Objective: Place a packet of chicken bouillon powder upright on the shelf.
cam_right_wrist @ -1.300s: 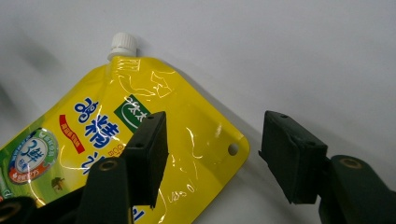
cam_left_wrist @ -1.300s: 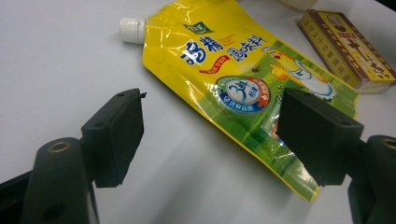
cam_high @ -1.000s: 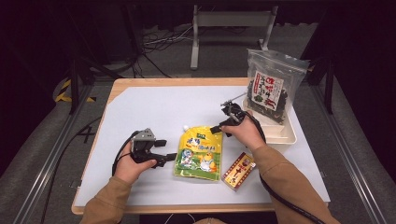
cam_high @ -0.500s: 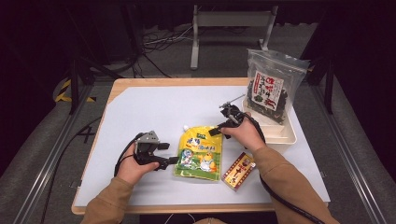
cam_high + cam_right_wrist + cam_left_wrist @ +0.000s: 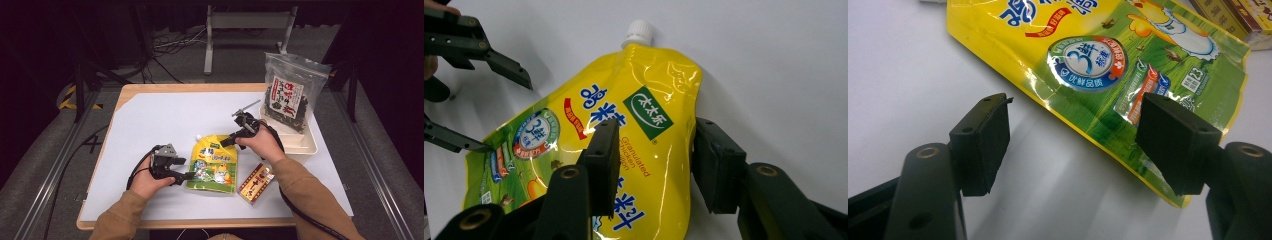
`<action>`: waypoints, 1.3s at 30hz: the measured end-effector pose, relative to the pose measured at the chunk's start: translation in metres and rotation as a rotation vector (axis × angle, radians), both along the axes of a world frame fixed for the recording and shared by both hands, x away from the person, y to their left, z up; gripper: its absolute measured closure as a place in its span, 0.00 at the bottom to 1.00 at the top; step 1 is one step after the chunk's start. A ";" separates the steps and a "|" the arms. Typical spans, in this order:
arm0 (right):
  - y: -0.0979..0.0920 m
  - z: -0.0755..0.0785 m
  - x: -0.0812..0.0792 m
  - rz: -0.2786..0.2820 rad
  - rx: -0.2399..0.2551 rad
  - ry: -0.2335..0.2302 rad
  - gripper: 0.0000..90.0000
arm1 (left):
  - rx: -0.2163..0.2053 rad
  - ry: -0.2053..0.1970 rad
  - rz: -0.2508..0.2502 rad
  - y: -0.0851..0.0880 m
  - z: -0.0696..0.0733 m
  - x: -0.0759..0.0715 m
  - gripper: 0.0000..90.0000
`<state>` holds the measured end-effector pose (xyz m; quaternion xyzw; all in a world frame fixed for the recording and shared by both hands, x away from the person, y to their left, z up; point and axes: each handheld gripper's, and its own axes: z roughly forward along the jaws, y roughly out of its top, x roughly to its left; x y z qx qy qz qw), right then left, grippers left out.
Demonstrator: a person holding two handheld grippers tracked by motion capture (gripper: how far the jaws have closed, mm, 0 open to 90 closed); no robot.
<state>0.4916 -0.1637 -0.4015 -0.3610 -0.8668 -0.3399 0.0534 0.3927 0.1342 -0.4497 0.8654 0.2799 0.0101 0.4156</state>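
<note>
A yellow and green spouted pouch lies flat on the white table mat, its white cap toward the far side. My left gripper is at the pouch's near left corner. In the left gripper view its jaws stand open astride the pouch edge and have just been closing. My right gripper is at the pouch's top right. Its jaws have just been closing, one pad over the pouch's printed front and the other beside its edge. Neither pair visibly presses the pouch.
A small red and yellow box lies just right of the pouch. A white tray at the table's right holds an upright bag of dark dried food. A metal frame stands behind the table.
Both hands have stayed almost in place beside the pouch, and the pouch has not moved.
</note>
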 end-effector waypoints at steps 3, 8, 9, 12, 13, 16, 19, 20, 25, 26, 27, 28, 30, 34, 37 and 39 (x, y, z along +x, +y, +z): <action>0.004 -0.006 0.001 0.011 -0.028 0.022 0.62 | -0.006 0.010 -0.002 0.000 -0.002 0.000 0.34; 0.003 -0.013 0.004 0.004 -0.033 0.051 0.68 | -0.017 0.013 -0.004 0.000 -0.002 0.001 0.34; 0.003 -0.014 0.005 0.004 -0.032 0.050 0.70 | -0.017 0.014 -0.006 0.000 -0.002 0.001 0.34; 0.003 -0.014 0.005 0.003 -0.045 0.049 0.80 | -0.017 0.013 -0.007 0.000 -0.002 0.001 0.34; 0.004 -0.013 0.005 0.005 -0.057 0.038 0.87 | -0.017 0.017 -0.007 -0.001 -0.002 0.000 0.34; 0.003 -0.009 0.005 0.017 -0.089 0.001 1.00 | -0.008 0.015 -0.010 -0.001 -0.002 0.000 0.34; 0.002 -0.005 0.003 0.025 -0.083 -0.024 1.00 | 0.004 0.016 -0.012 0.000 -0.001 0.000 0.31; 0.002 -0.003 0.002 0.028 -0.083 -0.040 1.00 | -0.001 0.015 -0.011 0.001 -0.001 -0.001 0.31; 0.001 0.014 -0.004 0.032 -0.029 -0.074 1.00 | -0.034 0.004 0.010 0.009 0.008 0.000 0.29; 0.001 0.014 -0.004 0.032 -0.029 -0.074 1.00 | -0.034 0.004 0.010 0.009 0.008 0.000 0.29; 0.002 0.017 -0.005 0.036 -0.028 -0.082 1.00 | -0.038 0.003 0.016 0.012 0.010 0.000 0.29; 0.003 0.021 -0.008 0.042 -0.027 -0.093 1.00 | -0.042 0.000 0.022 0.013 0.011 0.000 0.29; 0.004 0.030 -0.012 0.052 -0.014 -0.110 1.00 | -0.048 -0.003 0.029 0.017 0.013 0.001 0.28; 0.006 0.047 -0.021 0.066 0.023 -0.143 1.00 | -0.067 0.001 0.055 0.025 0.017 0.002 0.28; 0.008 0.057 -0.027 0.080 0.034 -0.163 1.00 | -0.066 0.006 0.070 0.030 0.019 0.002 0.26; 0.010 0.063 -0.031 0.089 0.039 -0.174 1.00 | -0.066 0.003 0.077 0.031 0.021 0.002 0.26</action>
